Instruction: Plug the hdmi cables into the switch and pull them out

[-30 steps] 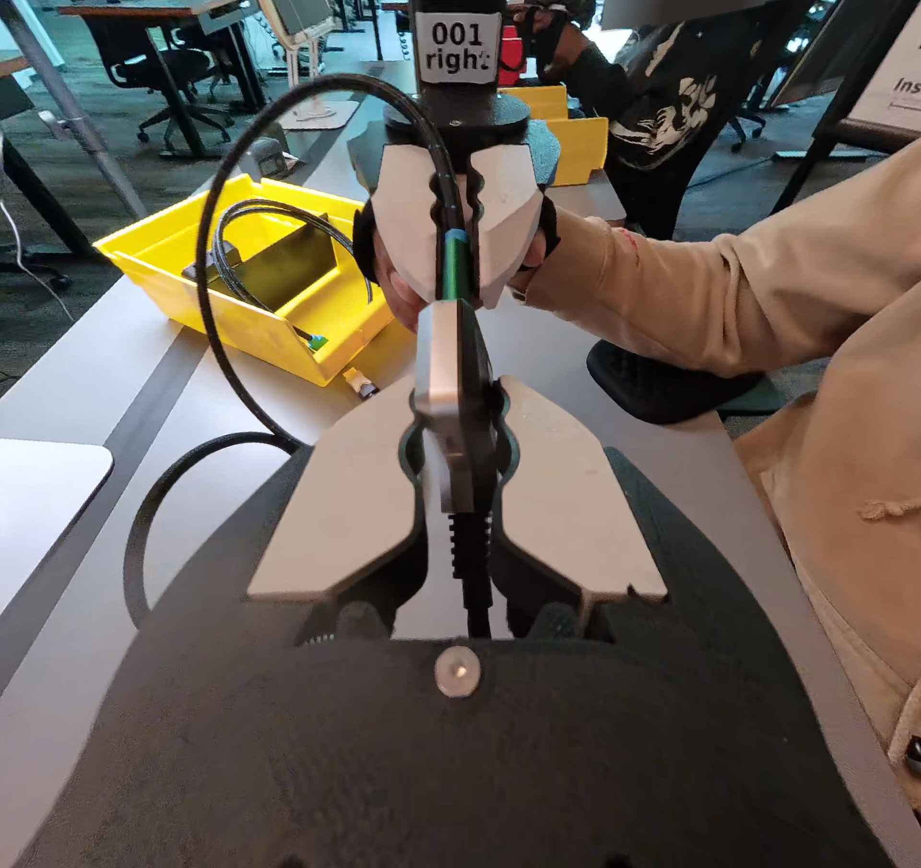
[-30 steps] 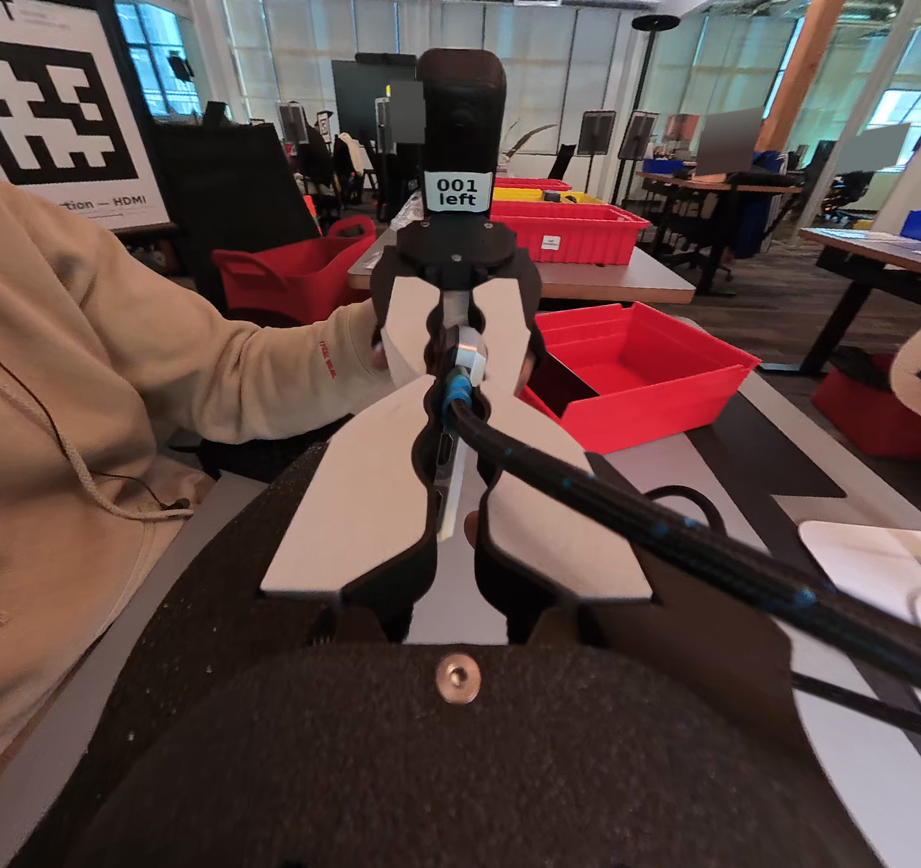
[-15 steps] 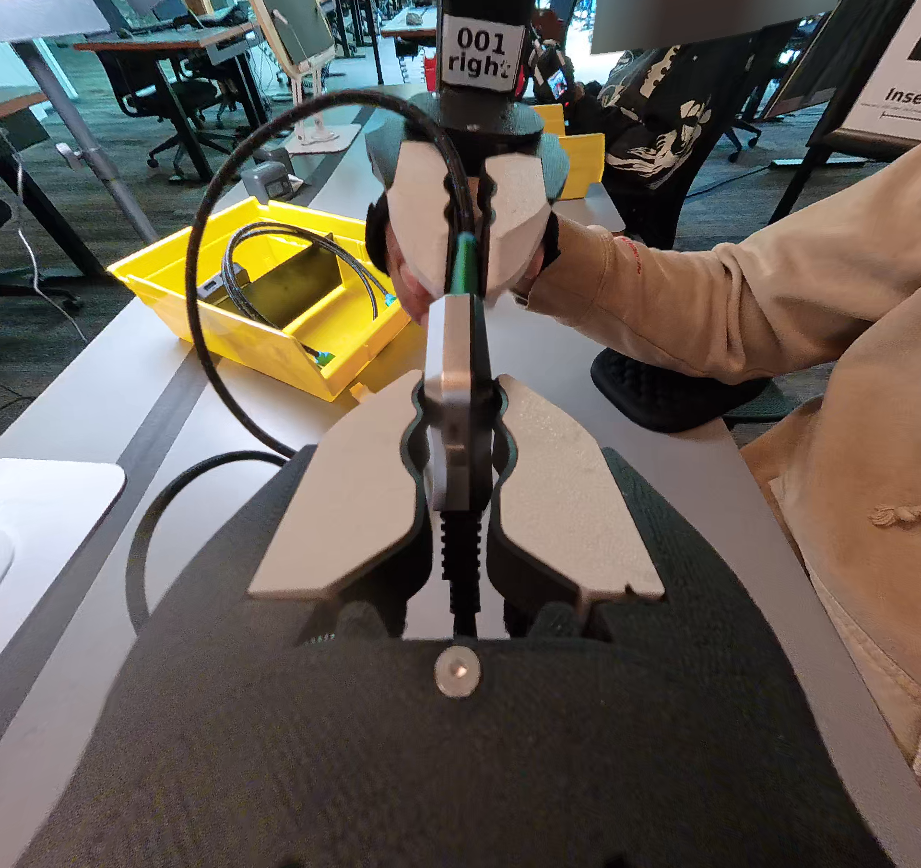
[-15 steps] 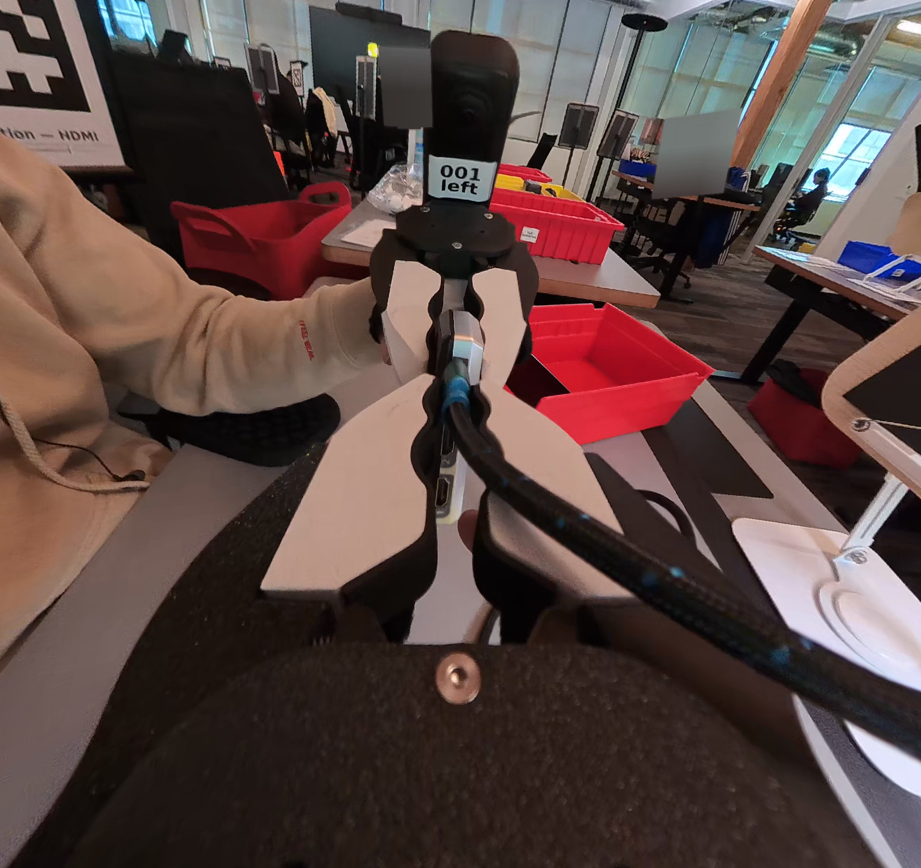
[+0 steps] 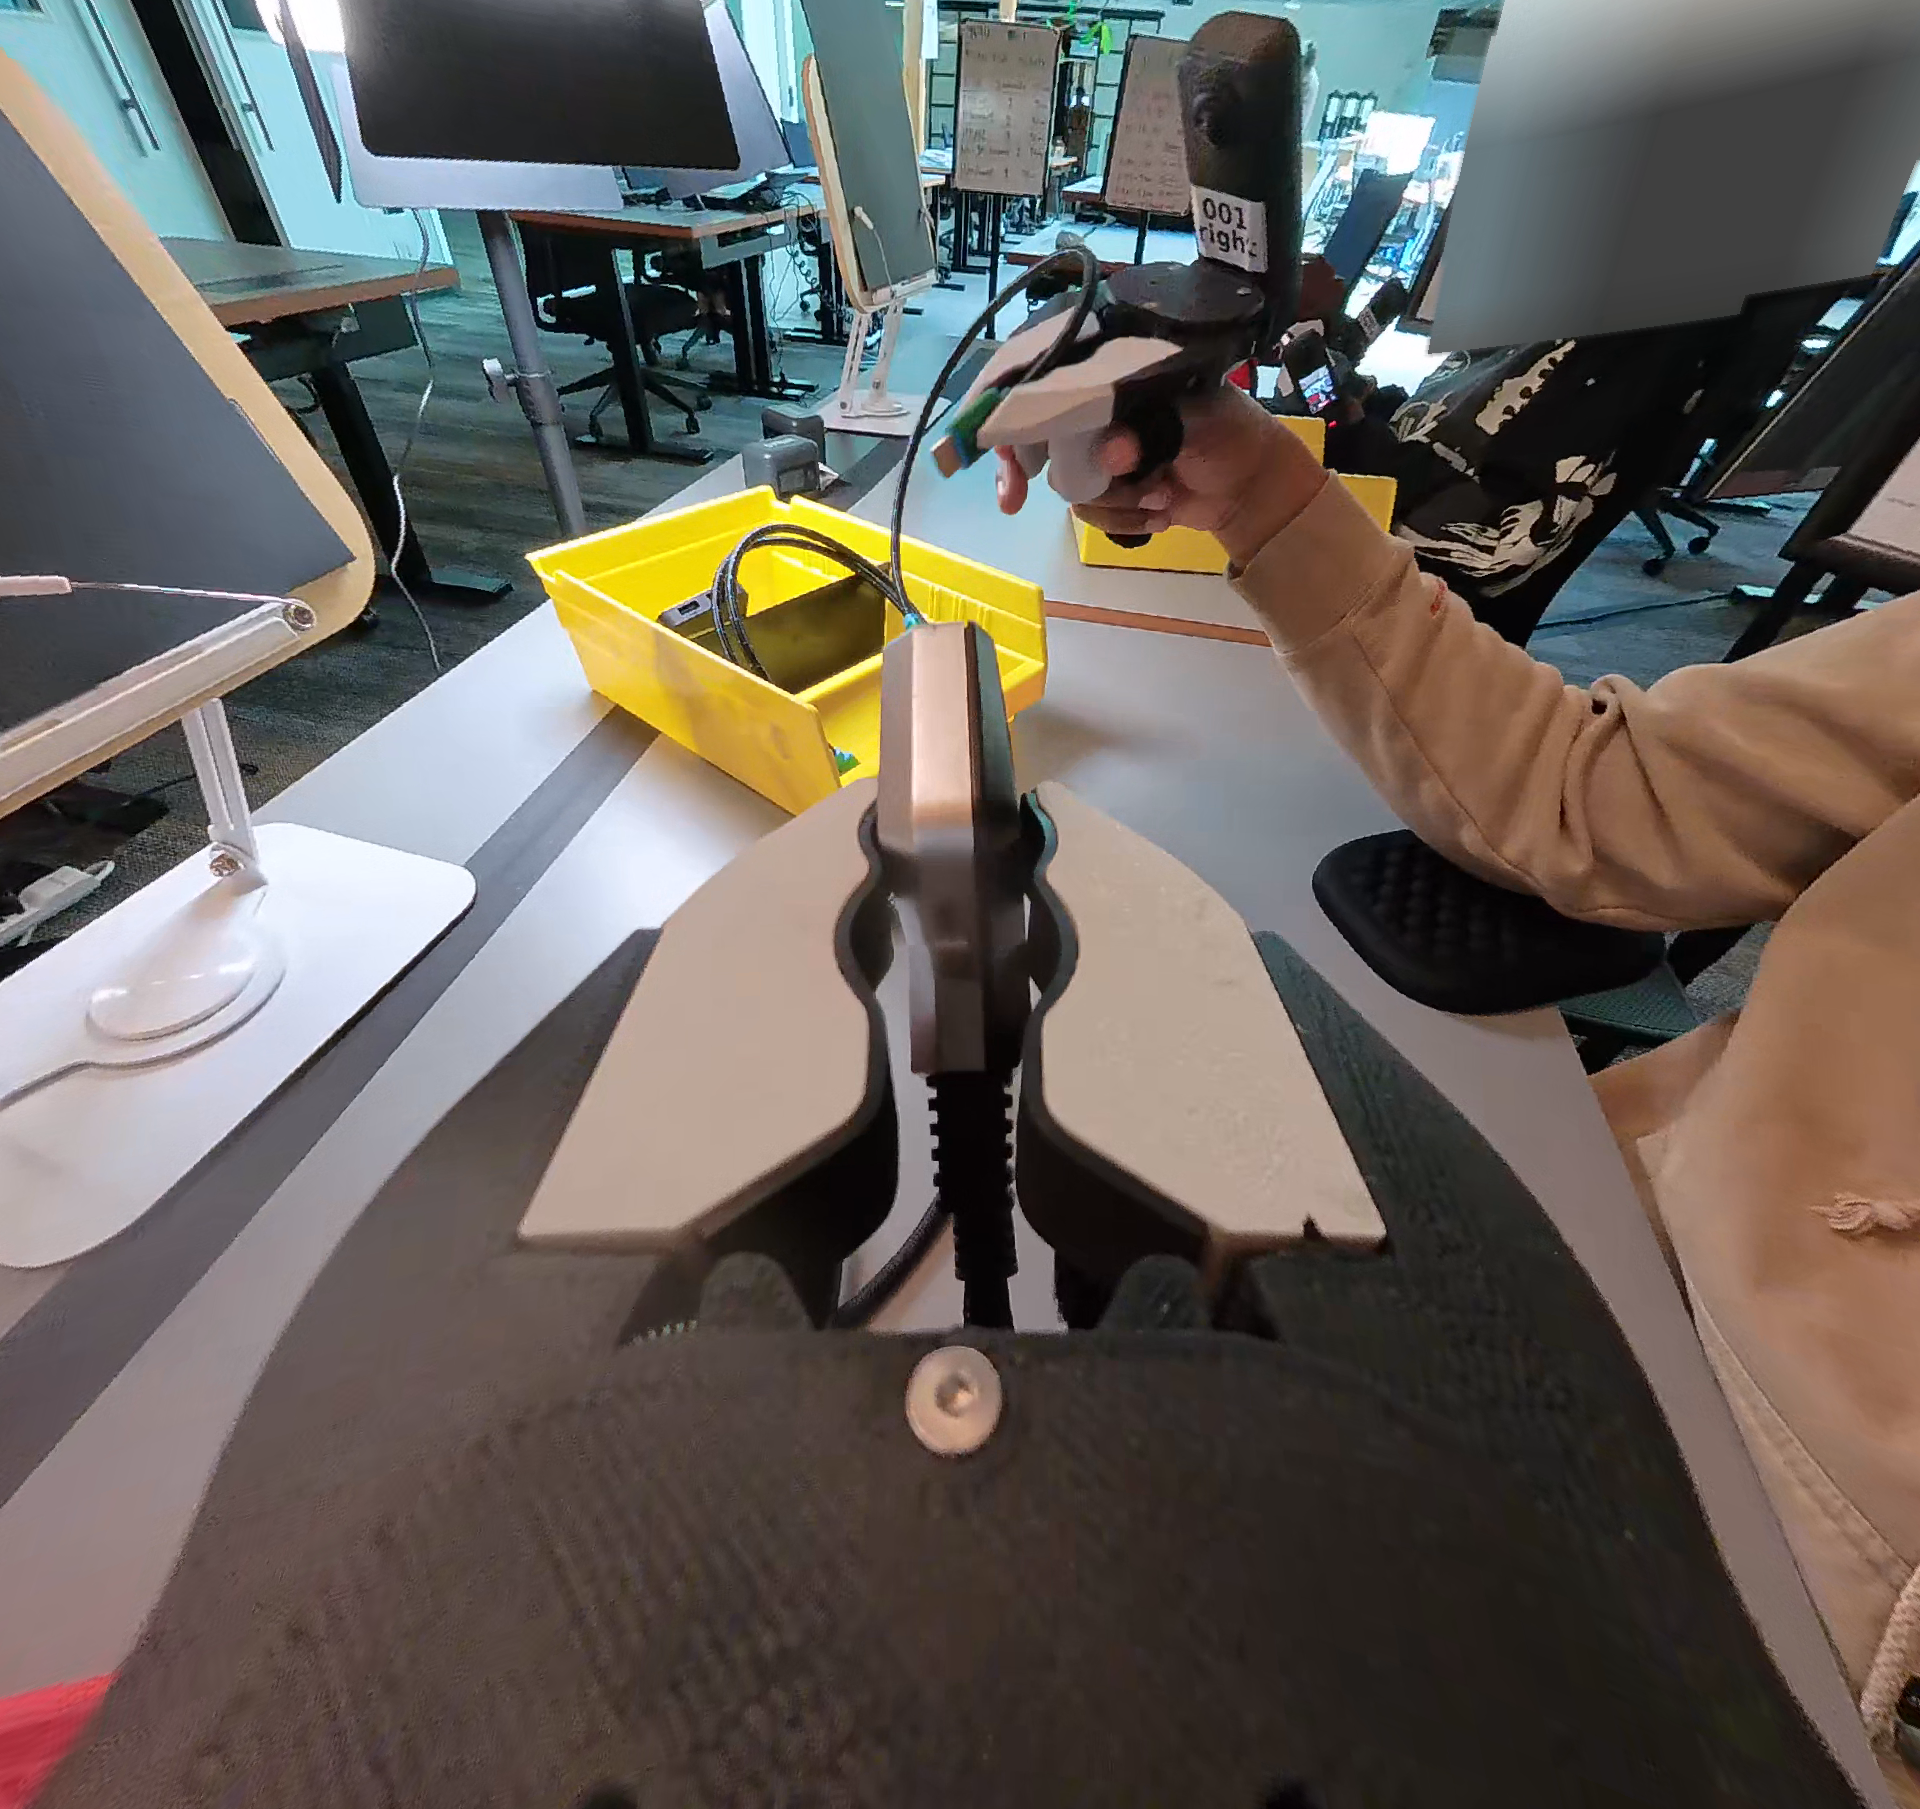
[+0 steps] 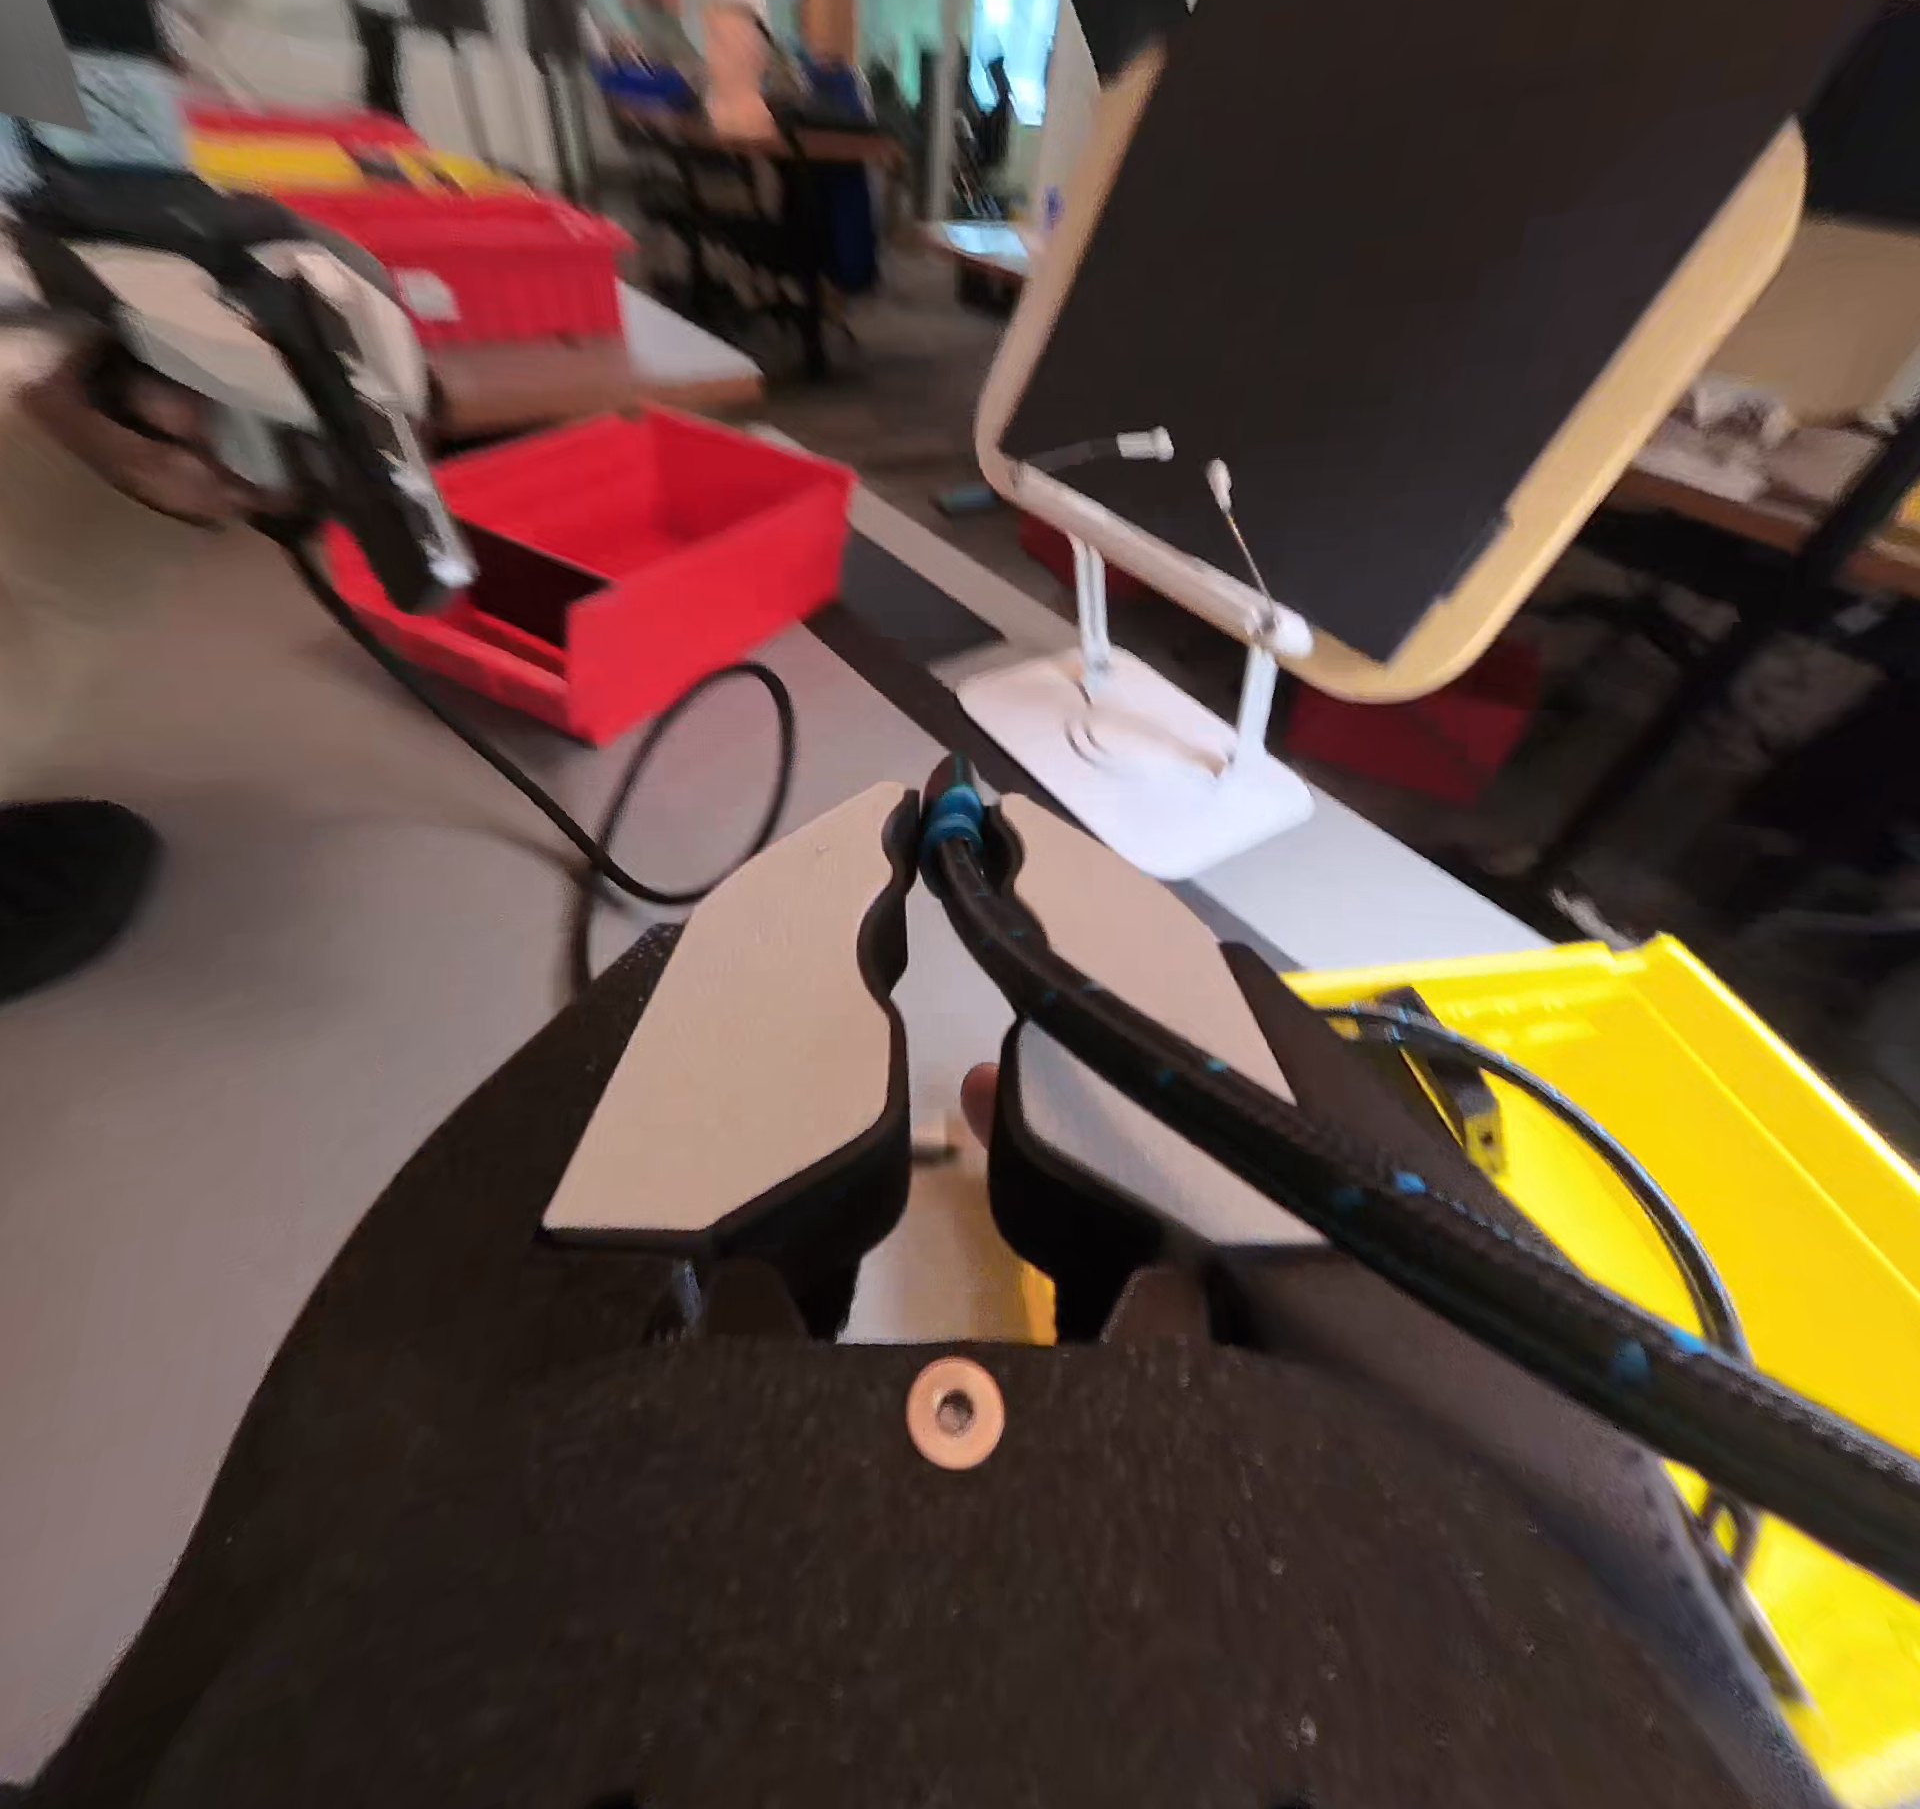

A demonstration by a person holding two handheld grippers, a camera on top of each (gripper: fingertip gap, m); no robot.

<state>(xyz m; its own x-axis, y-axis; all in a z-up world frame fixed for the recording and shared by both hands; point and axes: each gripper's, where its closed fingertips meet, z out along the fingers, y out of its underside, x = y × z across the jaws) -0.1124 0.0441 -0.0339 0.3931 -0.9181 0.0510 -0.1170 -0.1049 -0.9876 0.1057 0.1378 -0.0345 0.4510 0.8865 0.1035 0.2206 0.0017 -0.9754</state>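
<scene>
My left gripper [image 5: 951, 809] is shut on the HDMI switch [image 5: 940, 783], a slim silver and black box held upright on edge above the grey table [image 5: 1195, 751]; its ribbed black lead [image 5: 971, 1146] runs back between the fingers. My right gripper [image 6: 951, 809] is shut on an HDMI cable plug with a blue-green collar [image 6: 948, 814]. In the left wrist view this plug [image 5: 961, 434] is in the air, well apart from the switch. Its braided black cable [image 6: 1247, 1115] trails back to the right. The switch also shows blurred in the right wrist view [image 6: 400, 523].
A yellow bin [image 5: 727, 710] with more cables stands behind the switch. A red bin [image 6: 707, 575] sits on the table's other side. A tablet on a white stand [image 6: 1143, 772] is at the table's far edge. A black pad [image 5: 1475, 928] lies under the person's sleeve. One gripper's finger ends stand about 25 centimeters off the other's.
The plug was in the switch's end with both grippers facing each other. Now the plug is out and my right gripper has swung up and away with it.
</scene>
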